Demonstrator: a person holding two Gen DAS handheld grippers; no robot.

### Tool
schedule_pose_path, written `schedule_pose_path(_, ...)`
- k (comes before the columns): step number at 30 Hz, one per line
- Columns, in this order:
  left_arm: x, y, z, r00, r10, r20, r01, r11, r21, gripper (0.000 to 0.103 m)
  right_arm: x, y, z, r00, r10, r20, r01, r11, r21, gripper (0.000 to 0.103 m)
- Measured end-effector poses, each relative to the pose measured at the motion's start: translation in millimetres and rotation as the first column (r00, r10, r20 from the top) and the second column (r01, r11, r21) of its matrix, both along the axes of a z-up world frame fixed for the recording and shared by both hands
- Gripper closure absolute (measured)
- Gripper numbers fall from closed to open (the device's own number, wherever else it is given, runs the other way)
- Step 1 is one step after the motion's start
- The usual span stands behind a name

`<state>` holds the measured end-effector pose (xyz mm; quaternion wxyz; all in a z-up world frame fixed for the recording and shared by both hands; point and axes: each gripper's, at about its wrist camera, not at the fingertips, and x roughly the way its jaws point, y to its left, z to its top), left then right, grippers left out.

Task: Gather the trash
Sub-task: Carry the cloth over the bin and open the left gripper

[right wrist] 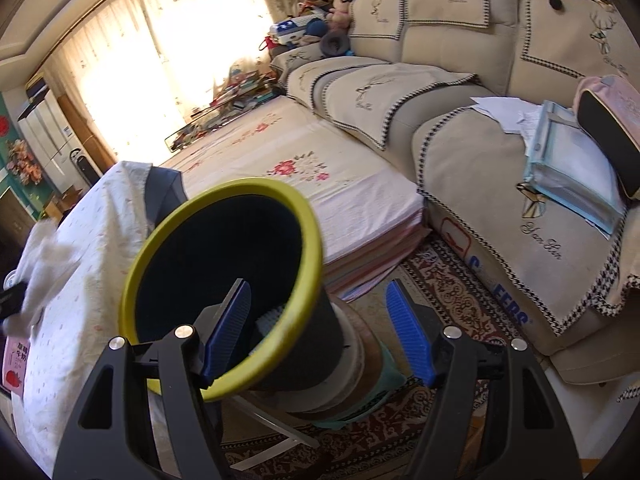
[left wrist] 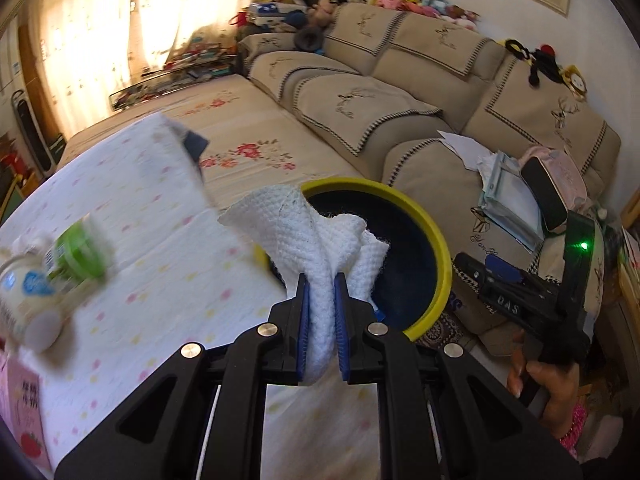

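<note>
My left gripper (left wrist: 323, 280) is shut on a crumpled white paper towel (left wrist: 320, 236) and holds it above the table's edge, just before the mouth of the dark bin with a yellow rim (left wrist: 434, 264). In the right wrist view the bin (right wrist: 168, 240) stands tilted beside the table on a stool. My right gripper (right wrist: 320, 300) is open, its left finger inside the bin's rim and its right finger outside it. The towel and left gripper show blurred at the far left (right wrist: 44, 248). The right gripper shows in the left wrist view (left wrist: 504, 276).
A table with a dotted white cloth (left wrist: 152, 240) carries a small bottle with a green cap (left wrist: 52, 276) and a pink carton (left wrist: 24, 412). A beige sofa (right wrist: 460, 92) with papers and a bag is at the right. A patterned rug (right wrist: 452, 292) covers the floor.
</note>
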<state>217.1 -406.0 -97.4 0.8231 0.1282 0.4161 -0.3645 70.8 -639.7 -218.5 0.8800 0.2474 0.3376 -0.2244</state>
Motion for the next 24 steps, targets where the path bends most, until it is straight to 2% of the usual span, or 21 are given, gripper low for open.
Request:
schedule_pose_path(6,16.0,-65.3,-20.1,0.996,-0.083,-0.028,0.084,0.996,0.029,0.090,-8.5,-9.2,-1.6,1.000,-0.026,-0.009,0.026,1.000,0.003,0.036)
schedule_pose_path(11,28.9,-97.5,-42.9,0.995,-0.088,-0.047,0.091,0.993,0.069,0.085,-11.2,-11.2,-3.0,0.999,-0.030,-0.015,0.031,1.000,0.004,0.033)
schedule_pose_path(13,32.5,-102.4,-52.0,0.996,-0.077,-0.048,0.081,0.993,0.086,0.073,-10.6,-10.1,-3.4,0.999,-0.027,-0.017,0.027,1.000,0.005,0.032)
schedule_pose_path(14,33.9,-103.3,-54.6,0.996,-0.072,-0.046,0.076,0.993,0.091,0.055,-9.9,-7.7,-3.0,0.999,-0.026,-0.019,0.026,1.000,0.005,0.032)
schedule_pose_path(15,35.8,-103.0,-56.1,0.997,-0.065,-0.042,0.069,0.993,0.093,0.046,-9.6,-7.1,-3.2,1.000,-0.024,-0.019,0.024,1.000,0.006,0.032)
schedule_pose_path(19,38.9,-99.4,-56.4,0.998,-0.057,-0.042,0.060,0.994,0.088,0.042,-7.2,-4.3,-2.9,1.000,-0.016,-0.025,0.016,1.000,0.003,0.032)
schedule_pose_path(24,33.1,-75.0,-35.7,0.999,-0.052,-0.001,0.052,0.997,0.051,0.032,-3.9,-0.9,-2.4,0.999,-0.012,-0.031,0.011,1.000,-0.002,0.032)
